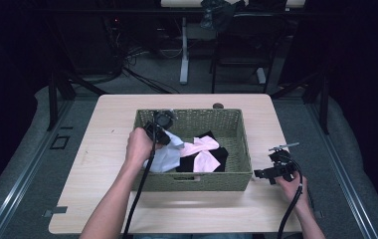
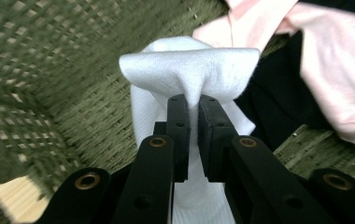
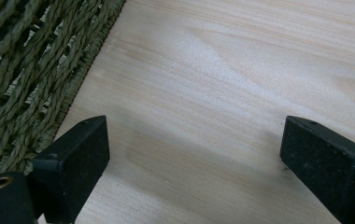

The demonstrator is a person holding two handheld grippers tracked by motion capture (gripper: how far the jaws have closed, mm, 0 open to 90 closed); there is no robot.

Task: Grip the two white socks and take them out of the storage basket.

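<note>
My left gripper (image 2: 193, 105) is clamped on a fold of the soft white cloth (image 2: 189, 65), held at the left end of the green woven rectangular basket (image 1: 236, 175). Pink (image 1: 203, 149) and black (image 1: 221, 155) cloths lie beside it in the basket. My right gripper (image 3: 194, 149) rests with its jaws spread wide and nothing between them over the pale wooden table (image 3: 241, 70), just beside the basket.

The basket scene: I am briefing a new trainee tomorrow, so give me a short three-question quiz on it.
1. True or false: the left gripper is shut on the white cloth.
2. What lies under the right gripper? A) pink cloth B) bare wooden table C) black cloth
3. Fill in: the clothes lie inside a green woven ____.

Key
1. True; its jaws pinch a fold of the white cloth.
2. B; its jaws stand wide apart over the table, beside the basket.
3. basket; it also holds a pink cloth and a black cloth.
</note>
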